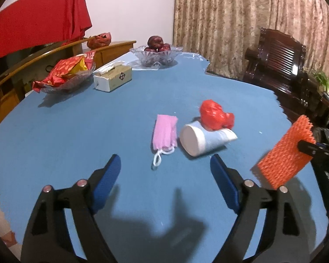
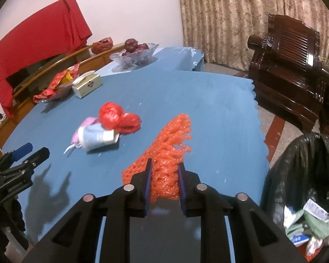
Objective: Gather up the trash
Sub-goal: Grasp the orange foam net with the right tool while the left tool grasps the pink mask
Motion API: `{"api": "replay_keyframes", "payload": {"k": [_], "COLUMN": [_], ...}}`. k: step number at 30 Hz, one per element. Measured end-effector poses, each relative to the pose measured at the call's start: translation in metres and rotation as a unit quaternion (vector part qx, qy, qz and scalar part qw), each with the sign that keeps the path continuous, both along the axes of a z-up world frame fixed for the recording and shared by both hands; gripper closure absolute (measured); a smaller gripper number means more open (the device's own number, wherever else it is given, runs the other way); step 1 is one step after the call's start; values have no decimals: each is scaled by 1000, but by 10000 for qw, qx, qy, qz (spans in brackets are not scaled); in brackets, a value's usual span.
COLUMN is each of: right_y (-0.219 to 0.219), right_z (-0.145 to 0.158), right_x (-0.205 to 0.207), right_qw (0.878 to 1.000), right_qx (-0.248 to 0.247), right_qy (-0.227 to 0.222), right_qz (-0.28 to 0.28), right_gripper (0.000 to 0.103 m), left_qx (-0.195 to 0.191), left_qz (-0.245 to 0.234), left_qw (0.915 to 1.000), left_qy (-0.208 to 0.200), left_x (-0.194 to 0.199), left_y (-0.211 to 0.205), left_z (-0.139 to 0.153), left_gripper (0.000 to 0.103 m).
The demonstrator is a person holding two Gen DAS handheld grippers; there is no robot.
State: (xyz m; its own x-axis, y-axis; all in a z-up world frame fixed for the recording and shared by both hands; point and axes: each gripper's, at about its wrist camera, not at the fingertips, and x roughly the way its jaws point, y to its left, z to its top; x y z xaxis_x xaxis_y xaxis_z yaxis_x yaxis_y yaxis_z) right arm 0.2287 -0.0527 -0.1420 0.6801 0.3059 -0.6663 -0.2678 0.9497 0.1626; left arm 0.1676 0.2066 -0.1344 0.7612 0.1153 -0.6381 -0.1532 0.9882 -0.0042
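Orange foam net (image 2: 164, 153) clamped in right tool (image 2: 164, 175); left tool (image 1: 164, 171) spread apart over one mask (image 1: 164, 131), one tube (image 1: 204, 139).

Black plastic throughout on the left gripper (image 1: 165, 178): two angular arms with triangular cut-outs, splayed toward 11 and 1 o'clock. Round silver fasteners in pairs on each arm. Flat, textured blue pads (image 1: 108, 180) on the inner faces. Same build on the right gripper (image 2: 164, 180): black ribbed arms with triangular openings, four silver round fasteners across the knuckles, thin blue pads (image 2: 147, 191) edge-on. Dark flat body panel at 6 o'clock between the arms. From the right wrist view, at 9 o'clock, the left gripper again as black linkages with small silver screws and one blue tip.
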Motion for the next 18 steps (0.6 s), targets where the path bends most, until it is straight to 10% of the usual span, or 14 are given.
{"api": "replay_keyframes", "payload": {"k": [12,18], "right_y": [18,22], "right_z": [-14,-20], "right_x": [59,68], "right_qw": [9999,9998], "right_qx": [9,-25], "right_qy": [116,160], "right_qz": [12,93], "right_gripper": [82,82], "left_qx": [-52,-413], "left_qz": [117,-39], "left_qw": [9987,9955], "left_qy": [492,854], "left_x": [76,99], "left_y": [27,33], "left_z": [-37,-55], "left_gripper": [32,57]}}
